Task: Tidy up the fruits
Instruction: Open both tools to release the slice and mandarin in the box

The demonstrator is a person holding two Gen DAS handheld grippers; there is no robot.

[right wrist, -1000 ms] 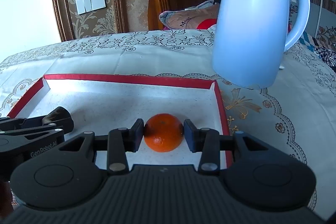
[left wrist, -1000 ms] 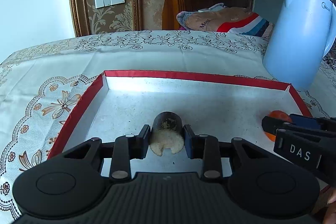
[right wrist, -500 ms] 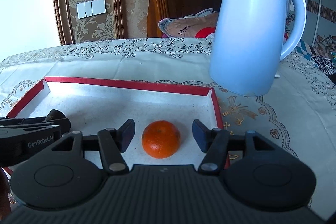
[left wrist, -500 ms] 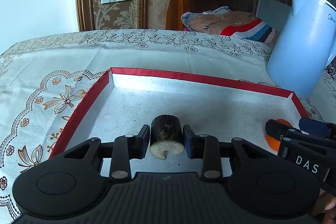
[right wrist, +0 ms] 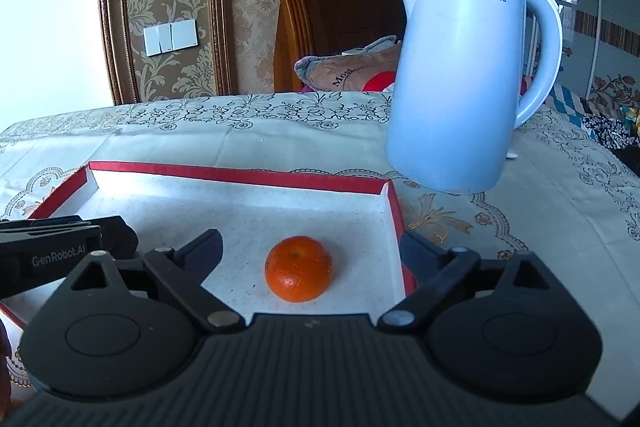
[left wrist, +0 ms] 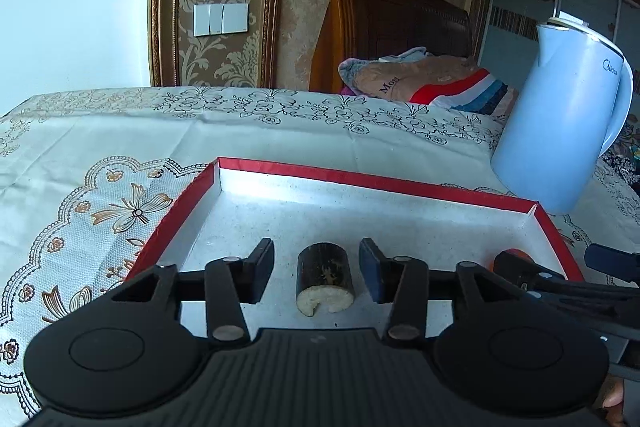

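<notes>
Readable text: "Midea" on the pale blue electric kettle (right wrist: 460,75), full logo in the right wrist view, only partly legible in the left one. "GenRobot.AI" printed on the side of the left gripper (right wrist: 120,243) as seen from the right wrist camera. "Mosi…" on the folded striped fabric (left wrist: 420,83) lying on the chair behind the table; rest of the word is cut off.

Container: shallow tray (left wrist: 384,183) with a red rim and white speckled floor, sitting on a lace-pattern tablecloth (left wrist: 100,147). Two items inside, both resting on the tray floor:
- short dark-skinned cut piece (left wrist: 325,281), pale cut face toward the camera with a notch in it. Possibly sugarcane, can't confirm.
- mandarin orange (right wrist: 298,268), near the tray's right wall.

Left gripper (left wrist: 316,269): jaws have just been opening, now released. The cut piece sits between the pads with a clear gap on both sides.

Right gripper (right wrist: 310,251): jaws have just been opening, now spread wide. The orange lies between them, untouched; the right finger sits over the tray's red rim.

View differences: the left view shows only a sliver of the orange behind the right gripper's fingers. The right view does not show the cut piece; the left gripper's body hides it. Kettle stands on the cloth just beyond the tray's far right corner. Wall switch plate (left wrist: 221,19) shows in both views.
</notes>
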